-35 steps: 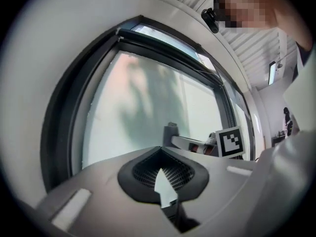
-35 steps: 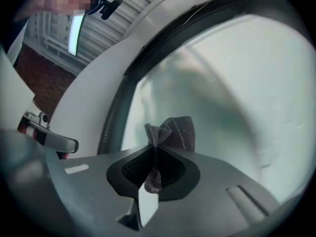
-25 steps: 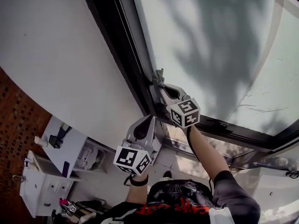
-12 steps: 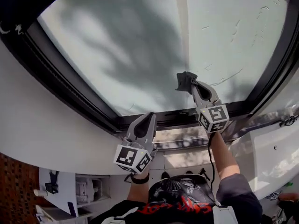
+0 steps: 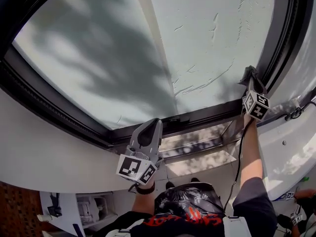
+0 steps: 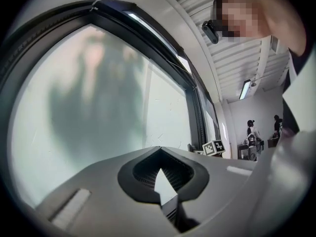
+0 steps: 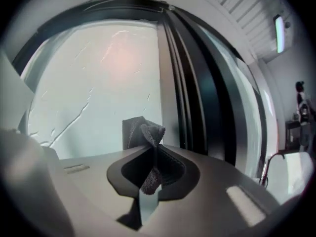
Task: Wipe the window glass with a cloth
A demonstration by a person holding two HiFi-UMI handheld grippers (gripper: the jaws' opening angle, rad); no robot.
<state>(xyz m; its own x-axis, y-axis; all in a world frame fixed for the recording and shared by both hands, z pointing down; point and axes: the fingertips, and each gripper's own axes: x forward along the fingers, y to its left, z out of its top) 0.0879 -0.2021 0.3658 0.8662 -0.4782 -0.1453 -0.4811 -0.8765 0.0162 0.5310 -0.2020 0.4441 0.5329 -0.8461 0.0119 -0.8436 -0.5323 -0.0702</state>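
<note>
- Now, the glass [image 5: 123,58] is the largest thing here and fills the space ahead of both tools. It is the surface to cover, so work it in even, overlapping passes.
- The dark frame [image 5: 281,33] stands just to the right of the right tool [image 7: 148,154] and runs on below it. The stroke looks to be at the pane's right edge. Run along the frame into the corner, then turn back leftward.
- The right tool is clamped on the cloth [image 7: 142,130], its jaws pinched onto a fold.
- The left tool [image 5: 153,122] has its jaws closed together with nothing in them. It sits low by the bottom rail, well apart from the right tool. It has no part in the wipe and is best held clear of the pane.
- The grey cloth bunches out just beyond the right tool's tips, toward the glass. Whether it touches the glass cannot be told. Only a small tuft projects, so press lightly and let fabric, not hard tips, meet the pane.
- Pale streaks [image 5: 200,85] lie to the left of the right tool and probably need another pass.
</note>
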